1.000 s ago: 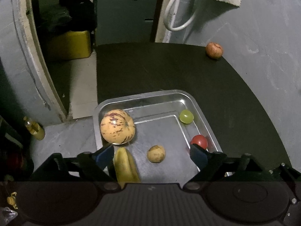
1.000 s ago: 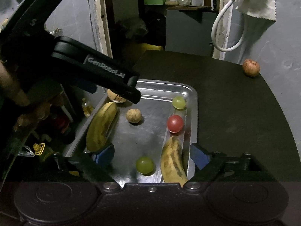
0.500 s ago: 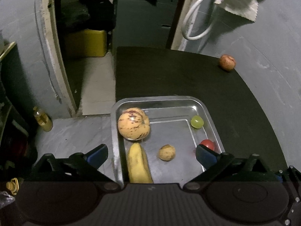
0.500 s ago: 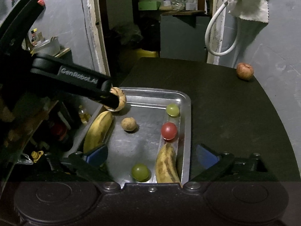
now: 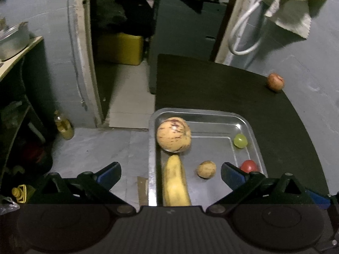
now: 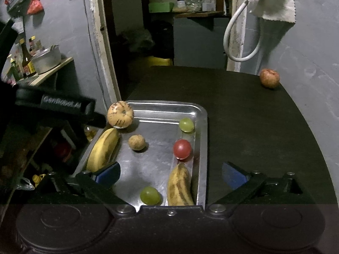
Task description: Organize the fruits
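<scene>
A metal tray (image 6: 202, 131) (image 5: 252, 131) on the black table holds a striped yellow melon (image 6: 120, 114) (image 5: 173, 134), two bananas (image 6: 103, 148) (image 6: 179, 187), a small brown fruit (image 6: 137, 142) (image 5: 206, 169), a red fruit (image 6: 182, 148) (image 5: 248, 166) and two green fruits (image 6: 186, 124) (image 6: 150, 195). A reddish apple (image 6: 269, 78) (image 5: 275, 81) lies alone at the table's far right. My left gripper (image 5: 170, 172) is open and empty above the tray's left rim. My right gripper (image 6: 170, 172) is open and empty above the tray's near right.
The left gripper's black body (image 6: 59, 108) reaches in from the left of the right wrist view. The table's left edge drops to a grey floor (image 5: 95, 148) with a bottle (image 5: 63, 124). A white hose (image 6: 239, 42) and cloth (image 6: 273, 6) hang on the back wall.
My left gripper has pulled back and left, away from the melon, which stays in the tray. My right gripper has also drawn back and up a little. Both stay open.
</scene>
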Action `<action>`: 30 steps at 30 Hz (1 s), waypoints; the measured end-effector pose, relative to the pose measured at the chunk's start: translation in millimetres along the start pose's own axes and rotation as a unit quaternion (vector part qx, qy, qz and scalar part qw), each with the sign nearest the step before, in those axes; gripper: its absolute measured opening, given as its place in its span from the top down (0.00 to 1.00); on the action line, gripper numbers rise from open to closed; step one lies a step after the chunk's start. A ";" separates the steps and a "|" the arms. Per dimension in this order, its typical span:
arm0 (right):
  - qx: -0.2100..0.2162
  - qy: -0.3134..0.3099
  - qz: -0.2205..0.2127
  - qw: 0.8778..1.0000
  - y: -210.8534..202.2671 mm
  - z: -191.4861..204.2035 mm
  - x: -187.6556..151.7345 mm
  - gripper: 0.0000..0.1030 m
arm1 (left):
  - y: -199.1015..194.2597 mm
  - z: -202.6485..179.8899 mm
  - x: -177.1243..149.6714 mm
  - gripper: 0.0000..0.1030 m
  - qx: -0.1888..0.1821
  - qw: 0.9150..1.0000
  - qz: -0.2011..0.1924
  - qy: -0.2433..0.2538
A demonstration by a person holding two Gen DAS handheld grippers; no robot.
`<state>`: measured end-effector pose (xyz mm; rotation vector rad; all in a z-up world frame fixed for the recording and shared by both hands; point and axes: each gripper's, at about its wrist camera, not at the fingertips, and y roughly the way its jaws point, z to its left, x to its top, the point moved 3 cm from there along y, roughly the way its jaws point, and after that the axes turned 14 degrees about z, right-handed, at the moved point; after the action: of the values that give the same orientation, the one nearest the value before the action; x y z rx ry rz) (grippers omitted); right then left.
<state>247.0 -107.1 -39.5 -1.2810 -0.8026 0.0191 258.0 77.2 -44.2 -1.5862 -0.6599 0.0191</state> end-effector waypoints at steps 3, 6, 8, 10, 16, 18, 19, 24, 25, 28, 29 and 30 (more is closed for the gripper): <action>-0.002 0.010 -0.005 1.000 0.3 -4.9 2.9 0.01 | -0.5 4.3 -4.7 0.01 0.009 1.000 -0.007 -0.011; -0.003 0.016 -0.008 1.000 0.6 -8.7 5.4 0.01 | -2.2 7.1 -9.8 0.01 0.015 1.000 -0.017 -0.020; -0.003 0.019 -0.009 1.000 1.0 -9.6 6.5 0.01 | -3.7 9.1 -13.2 0.01 0.018 0.999 -0.022 -0.026; -0.002 0.021 -0.011 1.000 1.3 -10.3 7.6 0.01 | -5.2 10.6 -16.6 0.01 0.021 0.999 -0.026 -0.029; -0.006 0.006 -0.027 1.000 -1.2 -8.8 8.6 0.01 | -11.0 13.6 -27.7 0.01 0.026 0.998 -0.040 -0.043; -0.007 0.003 -0.029 1.000 -2.1 -9.1 9.4 0.01 | -13.3 15.6 -30.4 0.01 0.024 0.997 -0.047 -0.051; -0.006 0.002 -0.029 1.000 -2.1 -9.5 9.7 0.01 | -14.2 17.1 -31.6 0.01 0.024 0.997 -0.049 -0.055; -0.007 0.006 -0.025 1.000 -1.0 -11.4 9.4 0.01 | -19.8 23.2 -36.0 0.01 0.044 0.995 -0.061 -0.072; -0.006 0.007 -0.024 1.000 -0.8 -12.2 9.2 0.01 | -20.4 24.1 -37.3 0.01 0.048 0.994 -0.061 -0.076; -0.006 0.009 -0.021 1.000 -0.5 -15.1 7.3 0.01 | -22.6 26.4 -42.0 0.01 0.058 0.993 -0.062 -0.085; -0.006 0.010 -0.021 1.000 -0.4 -16.2 6.8 0.01 | -23.0 28.1 -42.4 0.01 0.061 0.992 -0.062 -0.087; -0.006 0.011 -0.021 1.000 -0.3 -17.2 6.4 0.01 | -23.5 29.2 -43.6 0.01 0.065 0.992 -0.063 -0.090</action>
<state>260.8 -118.9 -37.0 -1.2742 -0.8104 -0.0333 201.0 84.9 -43.0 -1.4264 -0.8810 0.1109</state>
